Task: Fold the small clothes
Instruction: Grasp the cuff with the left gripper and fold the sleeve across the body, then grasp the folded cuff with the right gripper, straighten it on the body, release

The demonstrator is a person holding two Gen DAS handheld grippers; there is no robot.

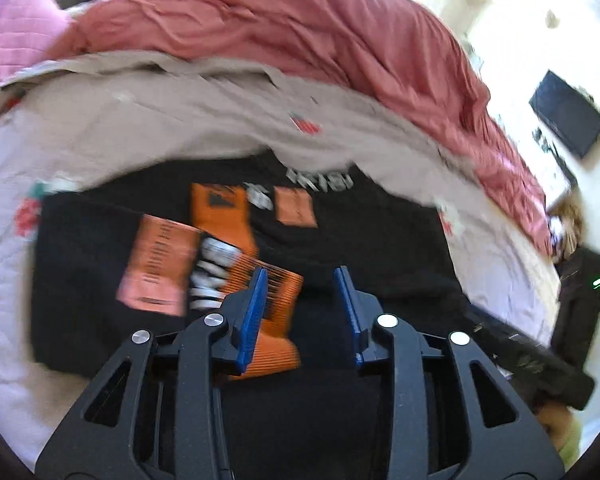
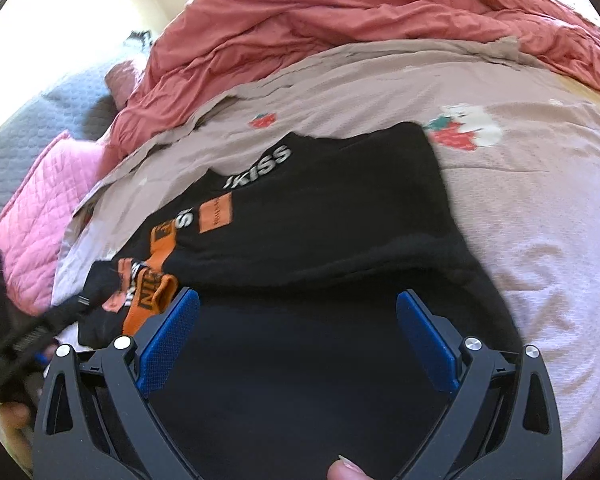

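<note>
A black garment [image 1: 360, 232] with orange patches and white lettering lies on the bed, partly folded; it also shows in the right wrist view [image 2: 332, 216]. An orange striped band [image 1: 276, 320] crosses its near part. My left gripper [image 1: 302, 276] is open, its blue pads just above the garment's near edge with nothing between them. My right gripper [image 2: 298, 300] is wide open over the garment's near black part, empty. The other gripper [image 2: 24, 344] shows blurred at the left of the right wrist view.
The garment rests on a beige sheet [image 2: 500, 184] with strawberry prints. A rumpled red duvet [image 1: 300, 32] lies behind it, and a pink quilted pillow [image 2: 40, 200] to the side. A black box [image 1: 566, 114] sits on the bright floor beyond the bed.
</note>
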